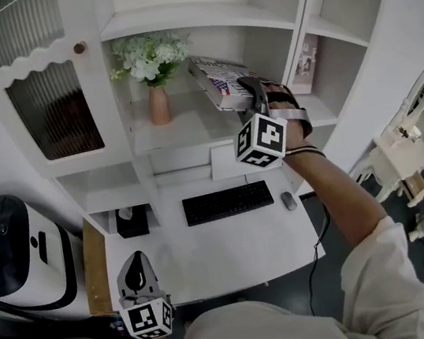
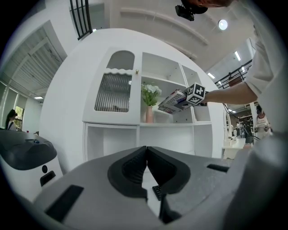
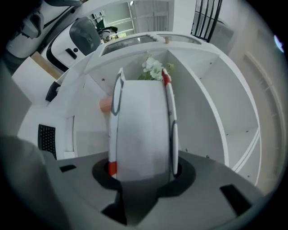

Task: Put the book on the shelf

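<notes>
The right hand-held gripper point(image 3: 142, 167) is clamped on the book point(image 1: 219, 77) and holds it tilted in the air in front of the shelf point(image 1: 167, 137), just right of the flower vase point(image 1: 159, 106). The left hand-held gripper point(image 2: 146, 156), jaws together and empty, hangs low over the near edge of the surface point(image 1: 232, 243).

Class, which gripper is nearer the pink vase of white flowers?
Right. The right gripper, shut on the printed book, is just right of the pink vase at shelf level; the left gripper hangs far below, by the near edge of the white desk.
</notes>
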`<action>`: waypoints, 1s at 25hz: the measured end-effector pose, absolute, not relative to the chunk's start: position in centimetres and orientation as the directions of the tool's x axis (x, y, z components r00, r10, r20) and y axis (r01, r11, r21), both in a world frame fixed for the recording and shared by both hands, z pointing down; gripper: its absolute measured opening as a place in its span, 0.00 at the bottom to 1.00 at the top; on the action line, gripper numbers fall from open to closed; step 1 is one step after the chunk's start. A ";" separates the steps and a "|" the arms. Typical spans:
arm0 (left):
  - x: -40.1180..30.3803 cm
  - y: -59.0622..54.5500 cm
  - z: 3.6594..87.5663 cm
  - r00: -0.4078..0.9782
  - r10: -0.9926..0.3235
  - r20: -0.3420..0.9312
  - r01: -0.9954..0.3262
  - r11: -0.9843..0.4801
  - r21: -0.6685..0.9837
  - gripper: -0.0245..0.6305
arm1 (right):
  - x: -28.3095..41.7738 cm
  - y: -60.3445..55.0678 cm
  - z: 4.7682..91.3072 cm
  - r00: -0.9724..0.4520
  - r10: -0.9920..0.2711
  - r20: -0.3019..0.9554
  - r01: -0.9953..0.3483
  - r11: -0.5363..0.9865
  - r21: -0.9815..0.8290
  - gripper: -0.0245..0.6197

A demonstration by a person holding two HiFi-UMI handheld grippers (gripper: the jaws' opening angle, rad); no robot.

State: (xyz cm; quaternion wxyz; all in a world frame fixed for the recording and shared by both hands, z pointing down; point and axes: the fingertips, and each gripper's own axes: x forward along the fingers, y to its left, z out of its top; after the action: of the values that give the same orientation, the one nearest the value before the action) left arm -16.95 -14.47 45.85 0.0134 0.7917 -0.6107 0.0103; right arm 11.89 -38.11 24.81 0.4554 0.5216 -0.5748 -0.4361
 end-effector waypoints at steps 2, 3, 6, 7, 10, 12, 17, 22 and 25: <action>-17.1 -14.5 45.9 0.246 -0.969 0.034 -0.969 -0.246 0.010 0.04 | 11.7 -38.8 25.2 -0.037 -0.996 0.084 -0.179 0.089 0.980 0.30; -17.2 -14.5 45.9 0.243 -0.969 0.035 -0.970 -0.243 0.011 0.04 | 11.7 -39.1 25.4 -0.036 -0.995 0.090 -0.170 0.095 0.981 0.30; -17.5 -14.6 46.1 0.232 -0.972 0.040 -0.973 -0.231 0.013 0.04 | 11.6 -39.9 25.9 -0.029 -0.994 0.109 -0.151 0.112 0.982 0.30; -17.6 -14.6 46.2 0.228 -0.973 0.042 -0.974 -0.228 0.015 0.04 | 11.6 -40.2 26.1 -0.026 -0.993 0.114 -0.144 0.117 0.983 0.30; -17.7 -14.6 46.5 0.221 -0.974 0.049 -0.975 -0.220 0.017 0.04 | 11.6 -40.9 26.7 -0.023 -0.990 0.137 -0.127 0.139 0.982 0.30; -17.8 -14.6 46.7 0.217 -0.975 0.054 -0.976 -0.216 0.018 0.04 | 11.5 -41.3 27.3 -0.025 -0.986 0.166 -0.114 0.168 0.979 0.30; -17.8 -14.7 46.9 0.210 -0.976 0.060 -0.978 -0.209 0.022 0.04 | 11.5 -42.0 28.7 -0.016 -0.971 0.237 -0.070 0.238 0.969 0.30; -17.9 -14.7 47.1 0.204 -0.977 0.064 -0.979 -0.203 0.025 0.04 | 11.9 -42.8 29.8 -0.002 -0.963 0.269 -0.050 0.269 0.962 0.30; -18.0 -14.7 47.2 0.200 -0.978 0.065 -0.980 -0.198 0.027 0.04 | 12.0 -43.2 30.4 0.007 -0.959 0.285 -0.037 0.284 0.958 0.30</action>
State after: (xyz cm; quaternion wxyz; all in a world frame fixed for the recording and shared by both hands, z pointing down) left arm -18.05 -14.70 47.15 0.0309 0.7738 -0.6324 0.0164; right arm 12.03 -43.19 30.38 0.5608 0.4346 -0.5725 -0.4109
